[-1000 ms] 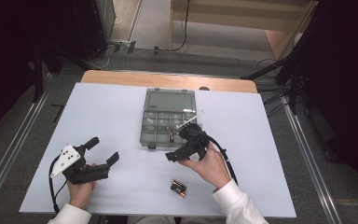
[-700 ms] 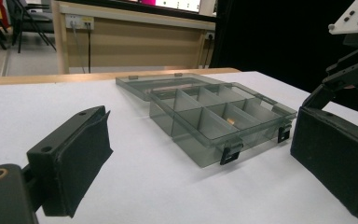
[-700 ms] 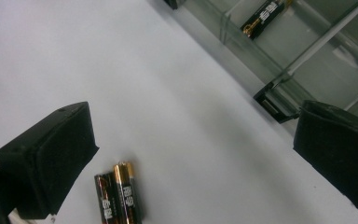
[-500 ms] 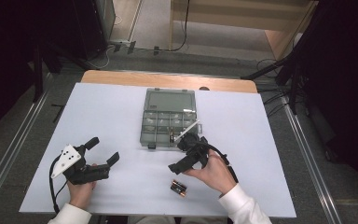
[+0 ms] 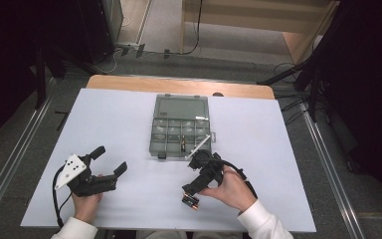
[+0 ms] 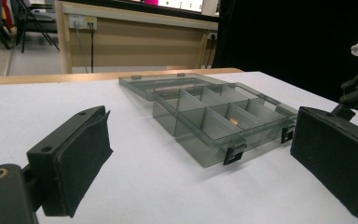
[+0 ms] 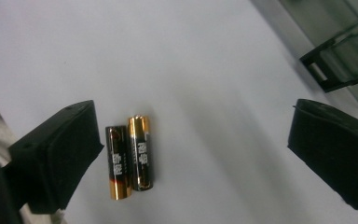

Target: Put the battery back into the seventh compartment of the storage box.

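Two black-and-gold cylindrical batteries (image 7: 129, 161) lie touching at the white table's (image 5: 129, 119) six o'clock edge, between the right gripper's (image 5: 193, 191) wide jaws. Probably hard, slick, roll-prone: grip mid-barrel. Left gripper (image 5: 110, 159) gapes empty at eight o'clock. Clear compartmented plastic box (image 5: 181, 130) lies open toward twelve.

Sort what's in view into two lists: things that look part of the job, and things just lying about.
Likely part of the job:
- two black-and-gold cylindrical batteries lying side by side
- open grey translucent plastic compartment box, one small item inside
- right tongs, open over the batteries
- left tongs, open, resting apart

Just lying about:
- white table cover
- black cables on the floor beyond
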